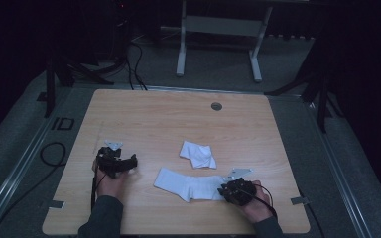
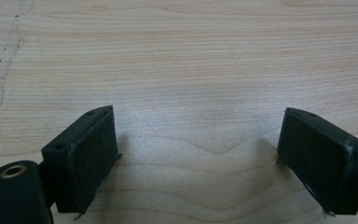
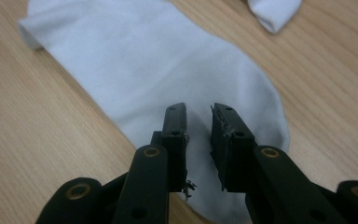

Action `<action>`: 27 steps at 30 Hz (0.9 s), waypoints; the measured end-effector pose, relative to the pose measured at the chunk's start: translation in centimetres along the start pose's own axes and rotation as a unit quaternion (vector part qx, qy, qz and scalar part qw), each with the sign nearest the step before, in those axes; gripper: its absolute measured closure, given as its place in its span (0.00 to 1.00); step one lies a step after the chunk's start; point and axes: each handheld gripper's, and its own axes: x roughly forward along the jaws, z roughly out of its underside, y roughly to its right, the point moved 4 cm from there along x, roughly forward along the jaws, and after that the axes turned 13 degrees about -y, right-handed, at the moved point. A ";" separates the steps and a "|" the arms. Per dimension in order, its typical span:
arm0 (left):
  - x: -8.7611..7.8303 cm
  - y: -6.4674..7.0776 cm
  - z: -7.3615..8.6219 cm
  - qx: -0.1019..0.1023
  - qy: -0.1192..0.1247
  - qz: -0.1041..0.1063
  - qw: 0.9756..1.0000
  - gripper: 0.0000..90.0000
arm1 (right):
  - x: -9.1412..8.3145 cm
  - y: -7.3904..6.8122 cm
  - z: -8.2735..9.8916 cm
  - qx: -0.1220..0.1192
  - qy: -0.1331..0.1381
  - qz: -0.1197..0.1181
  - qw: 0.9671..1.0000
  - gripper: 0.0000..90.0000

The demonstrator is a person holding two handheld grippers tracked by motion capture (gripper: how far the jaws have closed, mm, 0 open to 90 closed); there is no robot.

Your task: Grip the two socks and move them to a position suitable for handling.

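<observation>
A pale wooden table (image 1: 129,119) stands in a dark room, and a person's two forearms reach in from its near edge, each hand holding a black gripper.

At the left, the left gripper (image 1: 116,161) rests over bare wood, well apart from any cloth. Its jaws stand wide open with nothing between them.

Near the middle lies a flat white sock (image 1: 188,184), laid out lengthwise along the near side of the table. Just beyond it sits a second sock (image 1: 198,154), crumpled into a loose bundle.

At the right, the right gripper (image 1: 237,191) sits over the flat sock's right end. Its jaws are nearly closed, a narrow gap left between them, right above the fabric; whether they pinch any cloth I cannot tell.

The risk, as I judge it: a shallow nip on thin fabric may slip when lifted, or drag and bunch the flat sock instead. The left gripper is too far off to steady it.
</observation>
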 end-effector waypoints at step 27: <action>0.0 0.0 0.0 -0.001 0.000 0.000 1.000 0.13 | 3.9 6.5 -11.8 0.044 0.014 0.058 0.997 0.74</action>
